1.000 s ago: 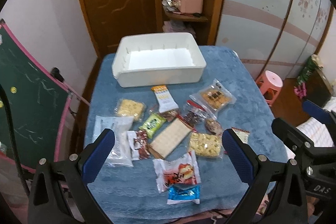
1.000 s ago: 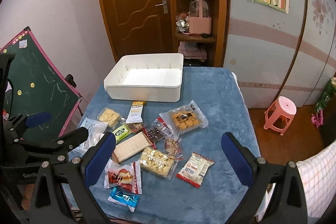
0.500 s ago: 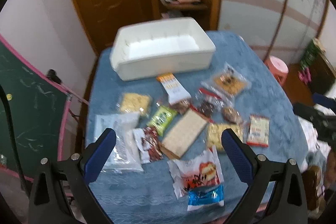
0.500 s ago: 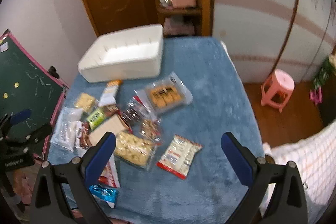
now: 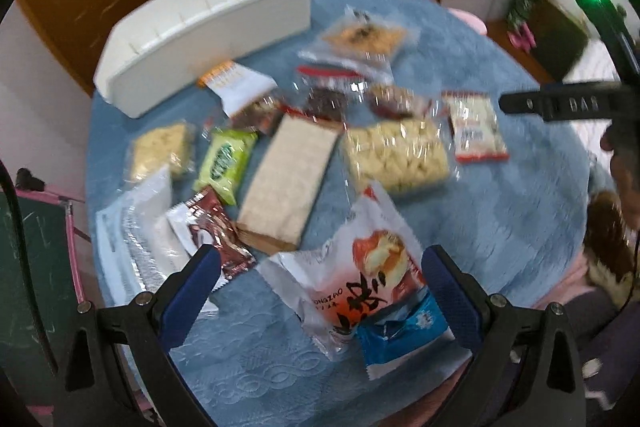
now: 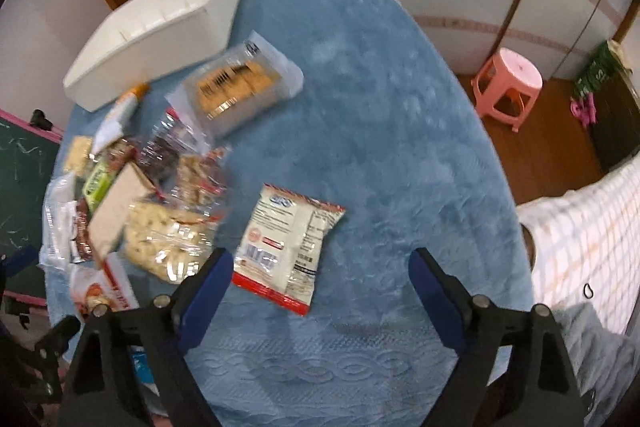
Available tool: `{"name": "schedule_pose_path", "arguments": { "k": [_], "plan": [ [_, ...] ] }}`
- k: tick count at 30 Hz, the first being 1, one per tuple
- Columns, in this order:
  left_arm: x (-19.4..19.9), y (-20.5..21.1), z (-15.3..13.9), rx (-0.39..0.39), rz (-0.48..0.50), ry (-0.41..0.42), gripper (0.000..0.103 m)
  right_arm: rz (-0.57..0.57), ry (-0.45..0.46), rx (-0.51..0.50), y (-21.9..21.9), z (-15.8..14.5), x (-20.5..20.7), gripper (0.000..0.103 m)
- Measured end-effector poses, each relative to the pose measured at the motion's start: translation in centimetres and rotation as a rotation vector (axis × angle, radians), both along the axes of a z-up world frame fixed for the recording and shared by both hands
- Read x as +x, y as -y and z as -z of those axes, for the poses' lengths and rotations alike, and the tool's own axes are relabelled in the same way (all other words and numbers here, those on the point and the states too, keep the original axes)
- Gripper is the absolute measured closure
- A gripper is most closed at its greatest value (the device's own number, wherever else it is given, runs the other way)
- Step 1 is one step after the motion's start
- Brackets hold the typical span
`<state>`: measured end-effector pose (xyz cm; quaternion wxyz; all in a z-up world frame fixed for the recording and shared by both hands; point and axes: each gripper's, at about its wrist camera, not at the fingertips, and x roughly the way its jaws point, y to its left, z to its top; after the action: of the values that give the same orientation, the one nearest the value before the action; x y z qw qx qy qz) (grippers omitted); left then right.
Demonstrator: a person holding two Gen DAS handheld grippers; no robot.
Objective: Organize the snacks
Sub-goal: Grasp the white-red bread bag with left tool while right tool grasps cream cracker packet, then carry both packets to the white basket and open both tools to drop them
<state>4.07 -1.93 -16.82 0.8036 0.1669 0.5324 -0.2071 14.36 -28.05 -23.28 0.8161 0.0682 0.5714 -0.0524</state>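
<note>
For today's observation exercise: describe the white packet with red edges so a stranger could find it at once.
On the blue tablecloth, look right of the snack pile, away from the white bin. The white packet with red edges lies alone, printed back up, barcode showing.

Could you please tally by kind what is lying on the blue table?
White bin: 1
Snack packets: 14, as far as the overlapping pile shows
Total: 15

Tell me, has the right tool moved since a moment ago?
Yes. The right tool has come down toward the table, nearer the red-edged white packet, its jaws closing somewhat, empty.
</note>
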Motion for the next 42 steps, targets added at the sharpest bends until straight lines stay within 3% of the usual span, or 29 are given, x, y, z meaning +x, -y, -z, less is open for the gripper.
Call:
{"name": "schedule_pose_path", "arguments": {
  "k": [6,15,20,25,27,30,32,35,42],
  "plan": [
    [0.9,-0.2,3.1,0.033,0.043,-0.076,0.003,0.020,-0.062,-0.001,-0.3,2.8,1.5,0.017],
    [1.5,-0.2,4.7,-0.013,0.068,-0.153,0.003,-0.017,-0.128,-0.035,-3.0,5.8,3.8,0.017],
    [2.4,0.5,7.0,-0.040,0.076,-0.295,0.003,-0.025,-0.103,-0.073,-3.7,5.6,4.2,0.017],
    [3.6,0.7,8.5,-0.088,0.024,-0.361,0.003,-0.032,-0.073,-0.073,-3.4,5.6,3.0,0.021],
    [3.9,0.9,9.1,-0.102,-0.001,-0.371,0.003,-0.036,-0.061,-0.073,-3.3,5.4,2.8,0.025],
    [4.0,1.8,9.9,-0.085,-0.043,-0.331,0.004,-0.044,-0.040,-0.078,-4.4,5.5,1.7,0.042],
    [4.1,2.3,9.8,-0.096,-0.052,-0.303,0.020,-0.044,-0.032,-0.076,-4.3,5.0,1.4,0.052],
    [4.7,2.7,9.3,-0.139,-0.085,-0.294,0.028,-0.025,-0.029,-0.039,-3.5,4.6,1.4,0.055],
    [6.5,0.8,6.9,-0.182,-0.192,-0.221,0.032,0.009,0.033,0.092,-0.9,2.6,0.1,0.055]
  ]
}}
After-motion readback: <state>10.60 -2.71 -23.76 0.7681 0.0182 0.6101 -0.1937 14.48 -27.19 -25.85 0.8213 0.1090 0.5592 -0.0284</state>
